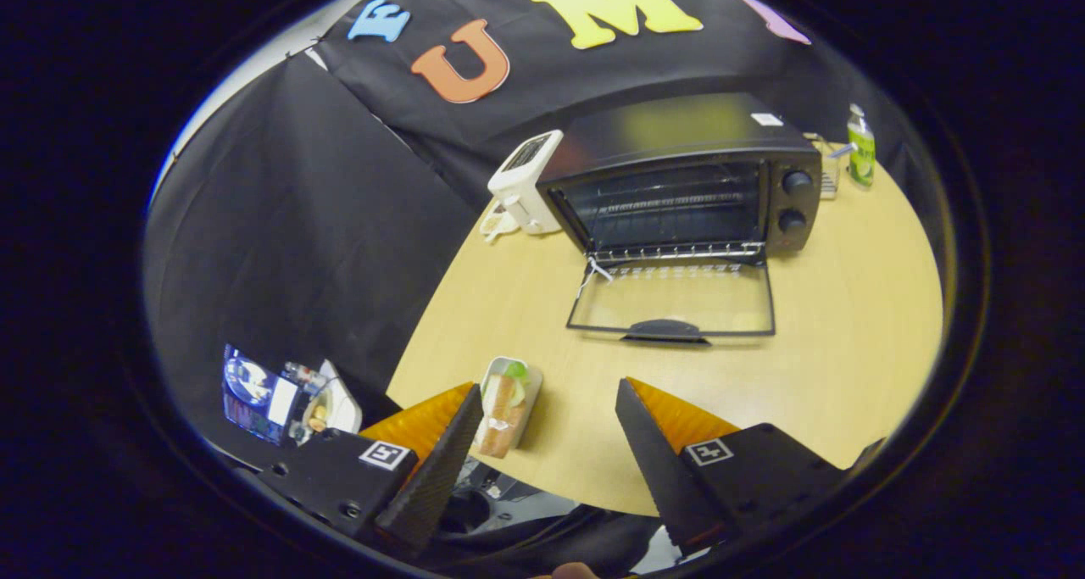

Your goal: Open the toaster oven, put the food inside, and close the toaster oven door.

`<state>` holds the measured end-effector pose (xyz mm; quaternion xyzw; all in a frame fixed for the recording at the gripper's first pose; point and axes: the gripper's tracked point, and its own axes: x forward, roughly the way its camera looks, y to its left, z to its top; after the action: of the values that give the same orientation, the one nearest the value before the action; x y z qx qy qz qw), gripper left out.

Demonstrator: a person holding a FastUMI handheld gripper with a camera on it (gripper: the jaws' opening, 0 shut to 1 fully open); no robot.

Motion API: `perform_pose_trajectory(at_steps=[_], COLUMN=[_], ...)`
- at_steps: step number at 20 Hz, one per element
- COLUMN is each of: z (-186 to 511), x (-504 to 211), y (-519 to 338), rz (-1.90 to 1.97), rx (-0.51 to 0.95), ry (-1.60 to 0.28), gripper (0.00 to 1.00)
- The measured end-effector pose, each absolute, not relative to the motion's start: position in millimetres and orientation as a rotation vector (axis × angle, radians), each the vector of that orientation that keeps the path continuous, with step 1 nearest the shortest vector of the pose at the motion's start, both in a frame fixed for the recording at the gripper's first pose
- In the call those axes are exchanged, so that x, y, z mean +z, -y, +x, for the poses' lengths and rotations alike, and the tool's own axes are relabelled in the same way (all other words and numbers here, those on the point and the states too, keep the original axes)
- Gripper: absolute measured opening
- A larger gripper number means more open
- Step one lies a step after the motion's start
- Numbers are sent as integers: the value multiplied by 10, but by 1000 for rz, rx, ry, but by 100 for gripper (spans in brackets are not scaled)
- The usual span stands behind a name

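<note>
Pale wood forms the round table on which everything stands. The black toaster oven sits at the far side, well beyond the fingers, with its glass door dropped flat onto the tabletop and the wire rack inside exposed. Two knobs sit one above the other on its right panel. A small white label on the oven's top is too small to read. A white toaster stands touching the oven's left side, and a bottle with a green label, its wording illegible, stands behind the oven's right corner. The food, a sandwich in a white tray, lies near the table's front edge, just beside the left finger's tip. The gripper hovers with its fingers spread wide apart, grasping nothing. Each finger mount carries a square black-and-white marker.
</note>
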<state>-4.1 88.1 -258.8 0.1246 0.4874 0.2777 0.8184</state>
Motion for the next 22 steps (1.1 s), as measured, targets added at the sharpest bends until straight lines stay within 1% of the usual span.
perform_pose_trajectory(at_steps=[2,7,10,12,18,21,22], z=[-142,-302,-370,-382,-377,-380,-385], x=[-2738,-3158,-3375,-3466,-3616,-3613,-3612], y=[-1120,-1424,-1532,-1590,-1735,-1726,-1722], rz=[317,405,464,486,534,536,537], rx=[626,629,621,629,648,649,649], ry=[-1124,-1298,-1377,-1404,-1453,-1469,-1476], gripper=[100,100,97,91,64,40,40])
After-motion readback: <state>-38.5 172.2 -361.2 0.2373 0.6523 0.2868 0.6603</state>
